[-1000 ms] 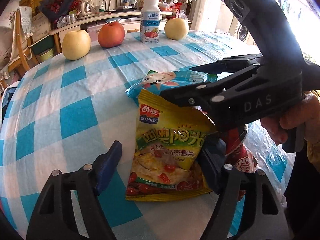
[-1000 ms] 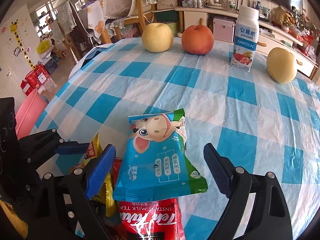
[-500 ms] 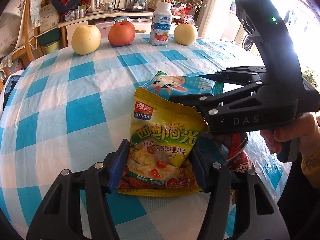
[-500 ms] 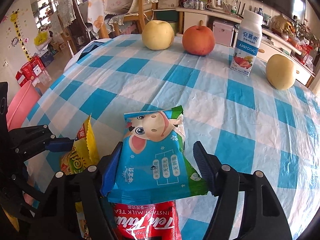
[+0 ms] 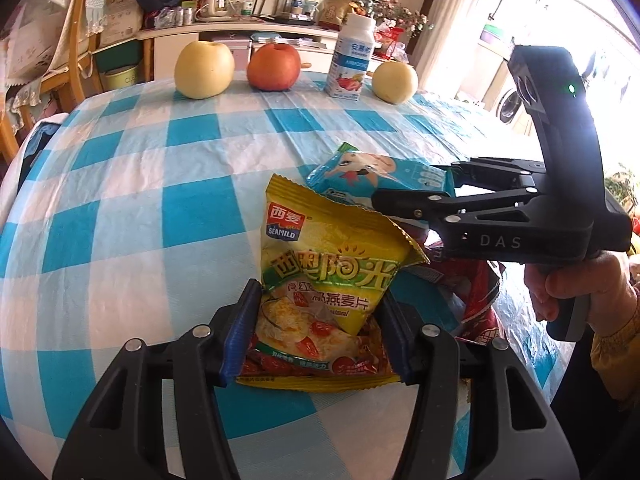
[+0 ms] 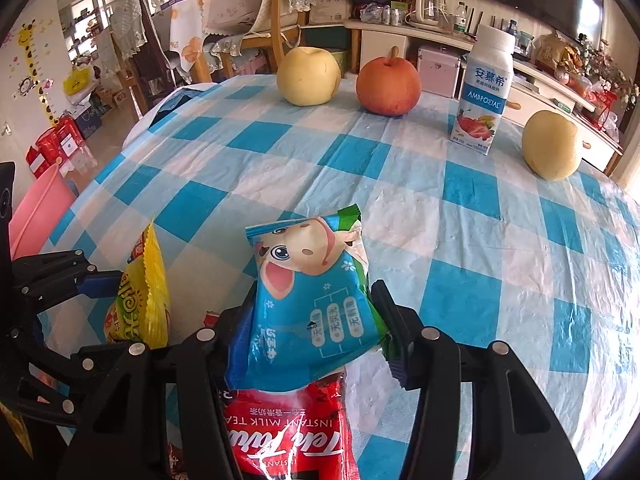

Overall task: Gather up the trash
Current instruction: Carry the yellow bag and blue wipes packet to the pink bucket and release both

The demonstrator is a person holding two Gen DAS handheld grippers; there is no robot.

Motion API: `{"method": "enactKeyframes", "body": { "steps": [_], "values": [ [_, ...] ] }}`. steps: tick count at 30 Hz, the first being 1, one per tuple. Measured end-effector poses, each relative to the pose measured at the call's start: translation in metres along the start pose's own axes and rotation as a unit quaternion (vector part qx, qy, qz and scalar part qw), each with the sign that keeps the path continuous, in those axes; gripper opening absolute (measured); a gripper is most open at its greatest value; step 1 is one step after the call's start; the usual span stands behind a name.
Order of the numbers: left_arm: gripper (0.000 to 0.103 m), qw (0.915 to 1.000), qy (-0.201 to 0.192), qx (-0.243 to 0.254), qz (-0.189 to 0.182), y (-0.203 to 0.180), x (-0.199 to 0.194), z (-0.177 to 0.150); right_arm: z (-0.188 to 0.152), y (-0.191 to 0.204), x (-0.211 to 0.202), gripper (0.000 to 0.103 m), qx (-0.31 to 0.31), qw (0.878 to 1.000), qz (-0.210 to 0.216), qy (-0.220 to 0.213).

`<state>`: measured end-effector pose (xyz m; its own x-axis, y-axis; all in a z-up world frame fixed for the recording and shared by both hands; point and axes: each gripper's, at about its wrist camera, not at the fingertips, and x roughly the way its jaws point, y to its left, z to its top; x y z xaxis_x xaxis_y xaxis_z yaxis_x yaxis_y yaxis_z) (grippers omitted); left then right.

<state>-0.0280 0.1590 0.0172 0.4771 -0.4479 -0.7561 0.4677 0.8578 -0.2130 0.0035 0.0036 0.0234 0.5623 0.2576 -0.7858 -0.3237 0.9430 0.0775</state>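
1. Left wrist view: left claw (image 5: 316,328) pinches the yellow oatmeal packet (image 5: 332,280) near the bench's (image 5: 120,208) front edge.
2. Right claw (image 6: 316,328) grips the blue wrapper (image 6: 312,300) — over the red sachet (image 6: 296,432).
3. Grasp step, I judge — next, lift both clear.

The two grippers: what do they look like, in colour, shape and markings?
The left gripper and right gripper are black plastic frames with silver screws and ribbed blue finger pads. The right one shows white letters DAS, a green light, and a bare hand with a yellow sleeve.
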Motion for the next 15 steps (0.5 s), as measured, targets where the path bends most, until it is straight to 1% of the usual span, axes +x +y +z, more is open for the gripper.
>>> {"method": "enactKeyframes", "body": {
  "steps": [3,10,12,13,15],
  "values": [
    [0.056,0.9999,-0.005,-0.014,0.0,0.007,-0.005,-0.001,0.0,0.0,-0.002,0.054,0.006,1.0,-0.002,-0.005],
    [0.05,0.999,-0.026,-0.037,-0.004,0.016,-0.019,-0.002,0.0,0.007,-0.015,0.053,0.016,0.999,0.008,-0.026],
    [0.047,0.9987,-0.03,-0.041,-0.006,0.017,-0.021,-0.003,0.0,0.01,-0.019,0.053,0.017,0.999,0.01,-0.033],
    [0.042,0.9985,-0.033,-0.043,-0.008,0.018,-0.023,-0.003,0.0,0.012,-0.021,0.053,0.018,0.999,0.01,-0.035],
    [0.04,0.998,-0.039,-0.049,-0.011,0.02,-0.027,-0.003,0.0,0.015,-0.023,0.053,0.021,0.999,0.012,-0.04]
  ]
}}
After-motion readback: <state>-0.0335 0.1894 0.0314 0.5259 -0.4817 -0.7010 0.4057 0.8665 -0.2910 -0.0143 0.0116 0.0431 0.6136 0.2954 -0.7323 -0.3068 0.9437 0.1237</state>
